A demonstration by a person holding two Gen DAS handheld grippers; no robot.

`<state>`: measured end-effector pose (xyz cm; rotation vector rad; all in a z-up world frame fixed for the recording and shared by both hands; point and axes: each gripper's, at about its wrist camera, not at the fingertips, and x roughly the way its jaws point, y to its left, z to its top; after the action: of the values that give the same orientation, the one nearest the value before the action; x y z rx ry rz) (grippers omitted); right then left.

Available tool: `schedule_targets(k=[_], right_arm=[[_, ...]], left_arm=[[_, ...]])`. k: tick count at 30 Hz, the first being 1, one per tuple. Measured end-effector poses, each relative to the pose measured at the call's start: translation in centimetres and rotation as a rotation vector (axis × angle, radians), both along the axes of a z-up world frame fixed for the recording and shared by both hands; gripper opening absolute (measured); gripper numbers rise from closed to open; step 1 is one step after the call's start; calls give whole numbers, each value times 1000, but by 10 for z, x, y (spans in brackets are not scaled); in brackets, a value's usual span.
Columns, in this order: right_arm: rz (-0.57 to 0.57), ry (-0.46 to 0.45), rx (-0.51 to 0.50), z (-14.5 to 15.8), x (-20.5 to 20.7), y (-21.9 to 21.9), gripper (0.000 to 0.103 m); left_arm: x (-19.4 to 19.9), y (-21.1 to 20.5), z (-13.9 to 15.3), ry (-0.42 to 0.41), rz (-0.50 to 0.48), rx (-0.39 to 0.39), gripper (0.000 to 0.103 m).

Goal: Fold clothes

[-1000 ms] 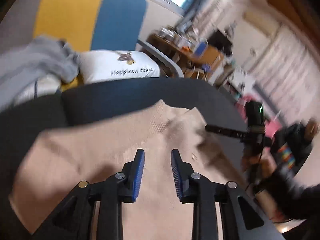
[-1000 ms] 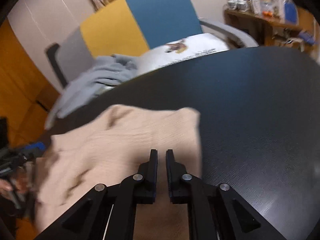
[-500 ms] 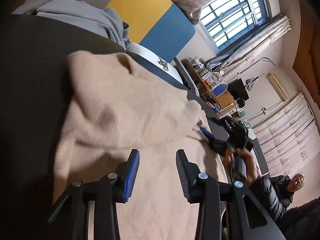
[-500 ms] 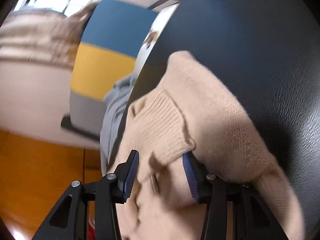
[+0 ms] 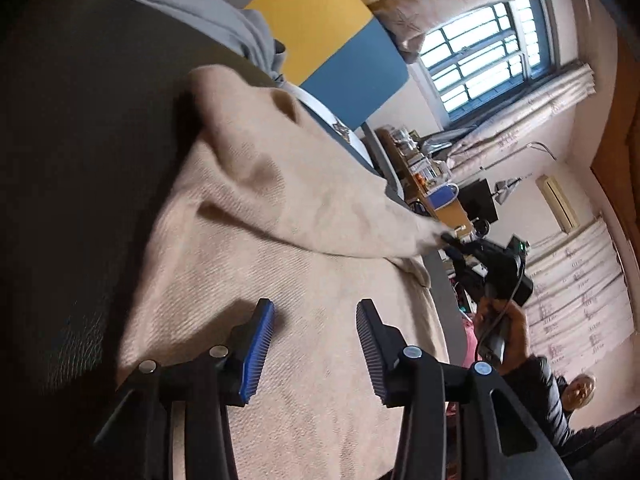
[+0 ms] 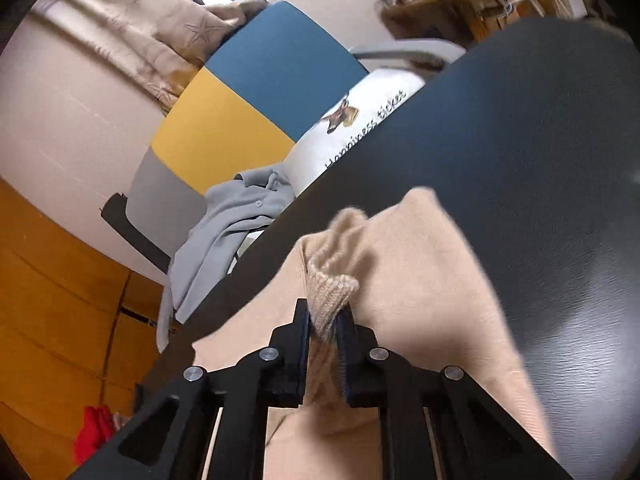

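Fingers of right gripper [image 6: 323,330] closing on ribbed cuff [image 6: 334,290] of beige sweater [image 6: 420,280], pads already pinching it. Left gripper [image 5: 316,336] fingers spreading wide, nothing between them, poised over sweater body [image 5: 280,280] on black table [image 5: 80,160]. Risk: pinch is narrow and at cuff edge only; knit could slip out on lifting, or drag whole garment off-square. Sweater's near hem cut off by frame; second sleeve not discernible.
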<state>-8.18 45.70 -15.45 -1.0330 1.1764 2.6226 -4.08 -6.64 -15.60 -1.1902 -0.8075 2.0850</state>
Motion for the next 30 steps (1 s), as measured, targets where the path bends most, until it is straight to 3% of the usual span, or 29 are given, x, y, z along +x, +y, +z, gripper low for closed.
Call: schedule_targets(k=[5, 8, 9, 11, 12, 13, 15, 16, 18, 20, 22, 27, 30], right_arm=[[-51, -79, -22, -32, 8, 21, 14], [-90, -157, 7, -52, 9, 30, 15], [-103, -146, -12, -56, 14, 33, 13], [-113, -122, 50, -48, 23, 34, 16], [-106, -112, 100, -41, 24, 31, 24], [-69, -92, 141, -32, 24, 23, 40], [44, -48, 198, -16, 21, 1, 64], [111, -33, 218, -12, 18, -13, 66], [259, -19, 286, -6, 10, -52, 67], [385, -21, 302, -7, -1, -90, 67], [505, -24, 308, -8, -12, -126, 67], [820, 4, 157, 5, -75, -207, 67], [998, -14, 174, 20, -126, -261, 67]], left_arm=[[-6, -3, -1, -34, 32, 22, 44], [-7, -17, 0, -47, 124, 60, 44], [-6, -24, 0, -53, 162, 79, 44], [-4, -39, -2, -69, 237, 119, 44], [-3, -45, -4, -75, 265, 141, 44], [-1, -50, -6, -80, 290, 165, 44], [2, -60, -9, -91, 340, 212, 44], [2, -61, -10, -88, 349, 213, 45], [-3, -60, -14, -97, 346, 231, 45], [-9, -57, -18, -116, 345, 277, 44], [-14, -50, -20, -120, 343, 272, 45], [-21, -33, -22, -104, 332, 192, 48], [-23, -30, -22, -89, 359, 188, 48]])
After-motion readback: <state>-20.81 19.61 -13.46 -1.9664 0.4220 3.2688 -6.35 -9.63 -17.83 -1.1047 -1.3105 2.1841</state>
